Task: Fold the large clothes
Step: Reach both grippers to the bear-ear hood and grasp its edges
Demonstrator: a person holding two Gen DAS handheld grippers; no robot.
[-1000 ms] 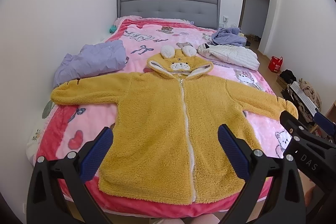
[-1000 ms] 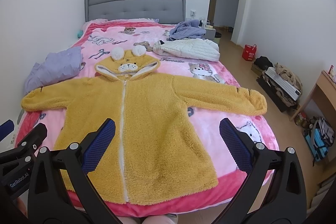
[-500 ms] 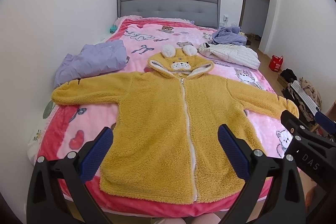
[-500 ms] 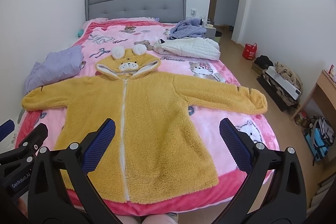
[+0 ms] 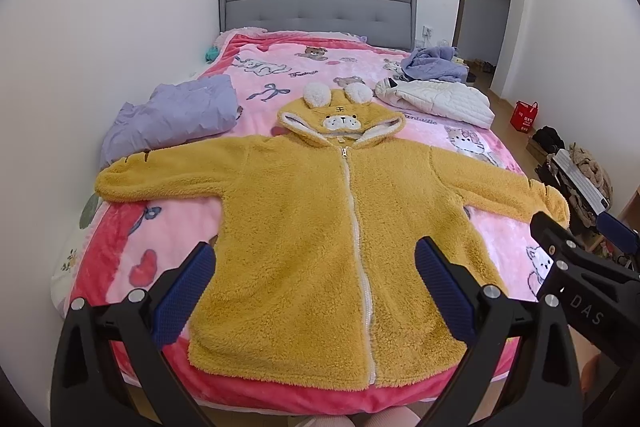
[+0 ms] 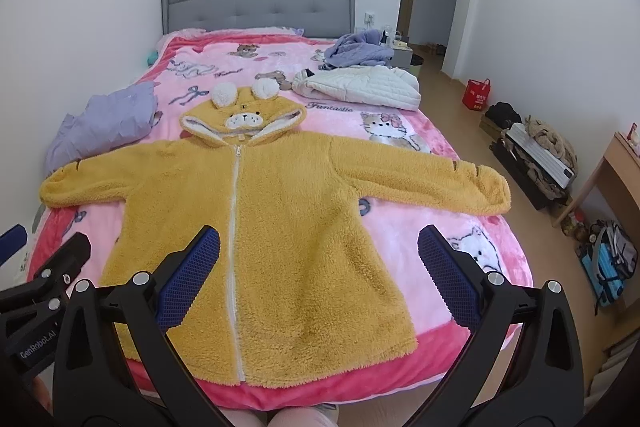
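little has shifted since a second ago: both the left hand-held gripper [image 5: 316, 281] and right hand-held gripper [image 6: 320, 267] hover released over the yellow fleece hoodie [image 5: 344, 227], spread flat at the bed [image 5: 120, 259] foot edge; soft, bulky, light, likely best pinched at cuffs or hem corners.

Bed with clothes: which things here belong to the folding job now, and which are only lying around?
For the job:
yellow fleece hoodie, spread flat, zipped
left gripper, open, above the hem
right gripper, open

Just lying about:
lilac garment
white quilted jacket
blue-grey garment
red bag on the floor
pink blanket
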